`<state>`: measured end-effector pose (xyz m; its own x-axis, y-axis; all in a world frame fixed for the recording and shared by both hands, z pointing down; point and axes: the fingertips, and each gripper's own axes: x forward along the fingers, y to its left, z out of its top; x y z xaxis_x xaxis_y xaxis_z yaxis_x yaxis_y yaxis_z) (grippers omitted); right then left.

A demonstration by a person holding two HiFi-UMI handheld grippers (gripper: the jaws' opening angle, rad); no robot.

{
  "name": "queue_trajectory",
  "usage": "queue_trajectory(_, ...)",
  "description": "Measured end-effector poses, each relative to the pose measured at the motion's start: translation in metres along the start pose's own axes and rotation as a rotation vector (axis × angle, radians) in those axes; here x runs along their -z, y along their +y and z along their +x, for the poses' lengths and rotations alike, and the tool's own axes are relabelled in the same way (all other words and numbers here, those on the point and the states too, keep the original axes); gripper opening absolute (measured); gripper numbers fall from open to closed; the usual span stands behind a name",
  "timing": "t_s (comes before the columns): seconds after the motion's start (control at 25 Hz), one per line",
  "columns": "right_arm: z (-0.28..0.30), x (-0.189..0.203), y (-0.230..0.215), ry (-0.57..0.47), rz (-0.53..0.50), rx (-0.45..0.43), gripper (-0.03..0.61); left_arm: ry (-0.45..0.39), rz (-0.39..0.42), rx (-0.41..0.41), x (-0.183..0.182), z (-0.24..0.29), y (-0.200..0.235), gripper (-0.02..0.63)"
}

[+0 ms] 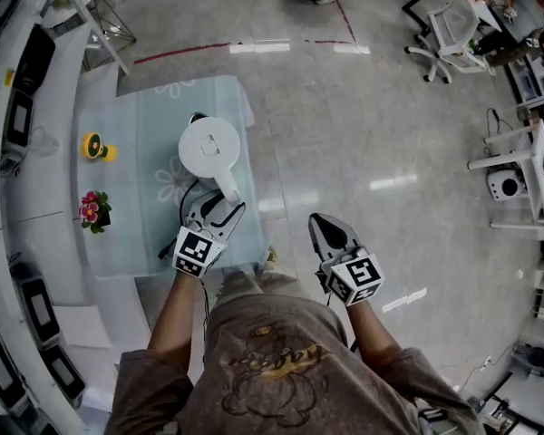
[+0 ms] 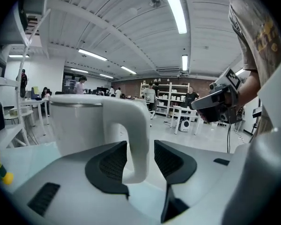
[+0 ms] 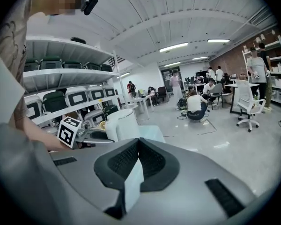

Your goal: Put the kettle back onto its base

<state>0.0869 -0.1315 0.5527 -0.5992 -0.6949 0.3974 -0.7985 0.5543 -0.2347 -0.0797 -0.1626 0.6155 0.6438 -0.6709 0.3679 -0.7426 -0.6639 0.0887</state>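
The white kettle (image 1: 210, 148) stands upright on the light-blue cloth of the table (image 1: 140, 234), with a black cord (image 1: 193, 195) running out from under it. Its base is hidden beneath it. My left gripper (image 1: 219, 205) is at the kettle's handle (image 2: 138, 135), which stands between the open jaws; both pads are clear of it, the left one by a narrower gap. In the left gripper view the kettle body (image 2: 79, 125) fills the left. My right gripper (image 1: 319, 220) hangs over the floor to the right of the table, shut with nothing in it (image 3: 139, 140). The kettle (image 3: 125, 123) also shows in the right gripper view.
A yellow toy (image 1: 97, 148) and a small pot of red flowers (image 1: 92, 211) sit on the table's left side. Curved white shelves (image 1: 18, 270) with dark cases run along the left. An office chair (image 1: 444, 34) and several people are further off across the floor.
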Motion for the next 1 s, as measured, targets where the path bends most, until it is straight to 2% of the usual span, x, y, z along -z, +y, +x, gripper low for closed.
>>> queue_trajectory(0.2, 0.008, -0.024, 0.011, -0.05, -0.03, -0.045, 0.0, -0.04, -0.057, -0.082, -0.03, -0.046, 0.01, 0.189)
queue_trajectory(0.36, 0.008, -0.044, 0.02, -0.093, -0.062, -0.068, 0.0, -0.114, -0.119, -0.146, -0.065, -0.082, 0.021, 0.189)
queue_trajectory(0.64, -0.005, -0.079, 0.029, -0.174, -0.102, -0.06, 0.0, -0.243, -0.148, -0.177, -0.121, -0.127, 0.019, 0.188)
queue_trajectory(0.8, -0.013, -0.097, 0.031, -0.223, -0.119, -0.022, 0.0, -0.278, -0.158, -0.197, -0.133, -0.142, 0.013, 0.187)
queue_trajectory(1.0, -0.018, -0.107, 0.034, -0.256, -0.143, 0.004, 0.0, -0.315, -0.173, -0.264, -0.133, -0.157, 0.011, 0.184)
